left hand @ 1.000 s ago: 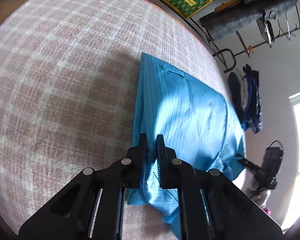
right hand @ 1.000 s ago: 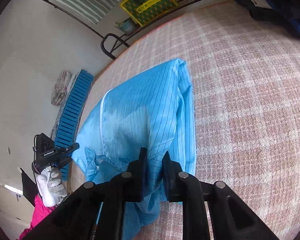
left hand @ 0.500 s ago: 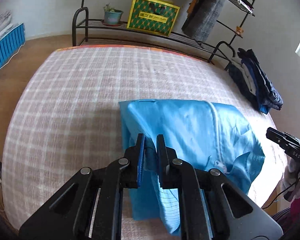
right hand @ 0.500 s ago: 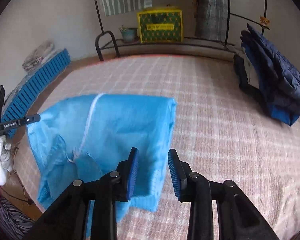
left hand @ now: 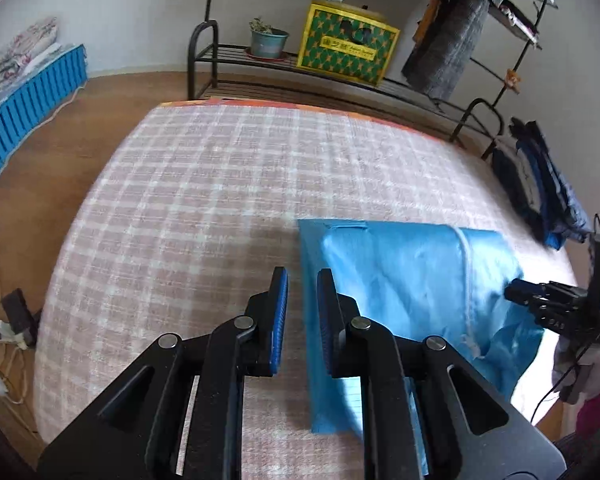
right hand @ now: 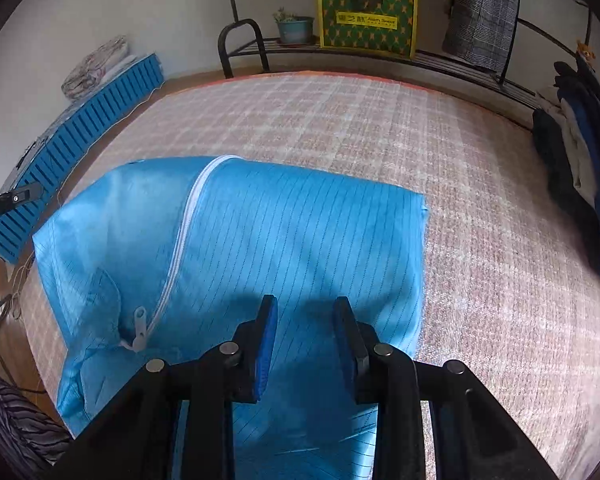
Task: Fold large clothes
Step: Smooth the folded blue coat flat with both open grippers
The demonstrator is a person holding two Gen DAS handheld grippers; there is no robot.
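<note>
A bright blue pinstriped garment (right hand: 260, 240) with a white zipper (right hand: 176, 248) lies folded on the pink checked bed (right hand: 380, 128). In the left wrist view the garment (left hand: 400, 276) lies right of centre. My left gripper (left hand: 302, 280) is open and empty, just above the garment's left edge. My right gripper (right hand: 306, 308) is open and empty, above the garment's near part. The right gripper also shows at the right of the left wrist view (left hand: 540, 300).
A pile of dark blue clothes (right hand: 580, 152) lies at the bed's right edge. A black metal rack (left hand: 340, 84) with a yellow-green box (left hand: 348, 50) and a potted plant (left hand: 268, 40) stands behind the bed. A blue slatted panel (right hand: 80, 136) lies on the floor at left.
Both grippers have let go of the garment and opened. The garment has come to rest folded on the bed, and both grippers have drawn back from it.
</note>
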